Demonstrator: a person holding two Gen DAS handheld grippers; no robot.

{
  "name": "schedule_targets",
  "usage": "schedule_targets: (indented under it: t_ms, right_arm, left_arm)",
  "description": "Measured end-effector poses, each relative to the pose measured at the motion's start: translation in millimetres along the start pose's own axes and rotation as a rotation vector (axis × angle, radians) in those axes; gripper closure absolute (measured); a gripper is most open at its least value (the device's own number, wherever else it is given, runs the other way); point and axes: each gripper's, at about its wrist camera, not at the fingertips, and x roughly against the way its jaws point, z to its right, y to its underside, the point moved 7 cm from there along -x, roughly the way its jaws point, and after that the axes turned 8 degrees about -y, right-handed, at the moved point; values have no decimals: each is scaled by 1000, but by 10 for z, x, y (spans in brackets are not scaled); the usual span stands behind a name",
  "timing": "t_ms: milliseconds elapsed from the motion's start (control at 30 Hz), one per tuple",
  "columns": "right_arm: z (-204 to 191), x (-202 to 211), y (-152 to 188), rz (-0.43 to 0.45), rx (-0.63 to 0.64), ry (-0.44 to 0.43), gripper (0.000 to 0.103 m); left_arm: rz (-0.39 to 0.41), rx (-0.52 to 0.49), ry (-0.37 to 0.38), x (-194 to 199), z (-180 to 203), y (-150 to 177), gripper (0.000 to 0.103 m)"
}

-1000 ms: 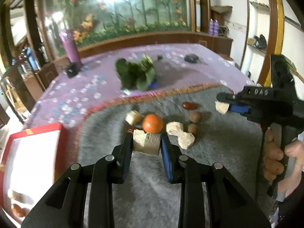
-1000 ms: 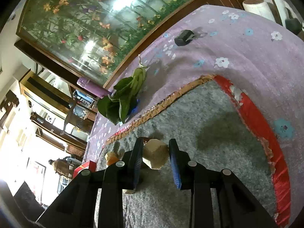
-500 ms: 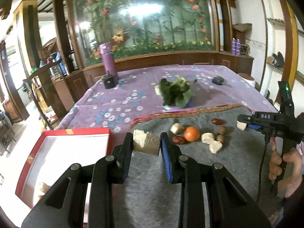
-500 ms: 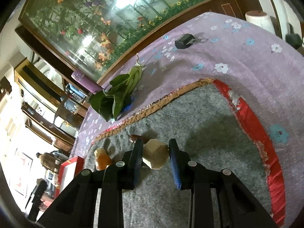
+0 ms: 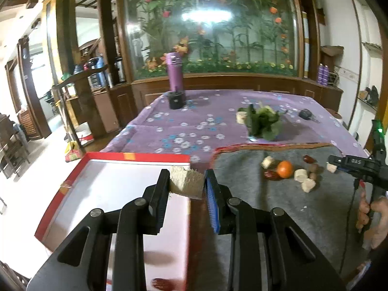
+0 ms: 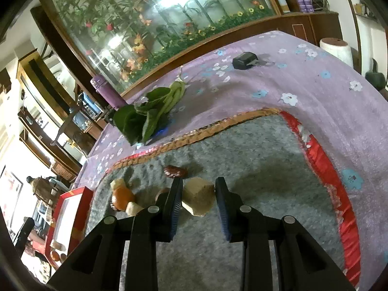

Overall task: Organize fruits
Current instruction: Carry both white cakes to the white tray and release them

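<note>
While the left gripper pinches a pale chunk over the red tray's near corner, it should release further inside; the right gripper clamps another chunk.

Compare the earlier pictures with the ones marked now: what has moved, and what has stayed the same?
The left gripper has carried its pale chunk leftward off the grey mat to the red tray. The right gripper keeps its own chunk clamped over the mat, barely shifted. The orange and the loose pieces beside it lie as before.
</note>
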Motion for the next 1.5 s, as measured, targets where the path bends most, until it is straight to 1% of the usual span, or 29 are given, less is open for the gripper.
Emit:
schedule_targets:
  t_ms: [100,233,300,467,567,700,933,1200,1333,1433,1500]
  right_arm:
    - [-214,25,27,4,17,-36,74]
    - [-853,-62,178,-30,86,-152,75]
    - [-1202,-144,293,-67,117,-225,75]
    - [-1960,-339,638,-169,185,-363,75]
    - [-2317,-417,857,-229,221,-424,75]
    - [-2690,-443,1116,-279,266,-480,75]
    - [-2924,-462,1410,-326,302,-494,75]
    - [-2937,-647,1557,-376,311,-466,75]
    - [-2950,-718,1646,-403,318,-452,75]
    - [-2962,-761,1701,-421,326,-448,72]
    - [-2953,-771,1709,-424,325,-446,72]
  left_arm:
    - [-10,17,-18,-42,-151,47,77]
    - [-25,43,-40,-104,-335,108,76]
    - [-29,48,-53,-117,-411,139,76]
    - [-29,58,-107,-147,-639,200,76]
    - [-35,69,-125,-176,-741,235,76]
    - [-44,77,-144,-199,-859,293,76]
    - [-46,88,-157,-212,-978,349,76]
    - [-72,89,-164,-304,-1017,429,76]
    - [-124,112,-146,-420,-1043,527,76]
    - [-155,115,-154,-494,-1072,588,76]
    - [-181,130,-161,-546,-1117,642,76]
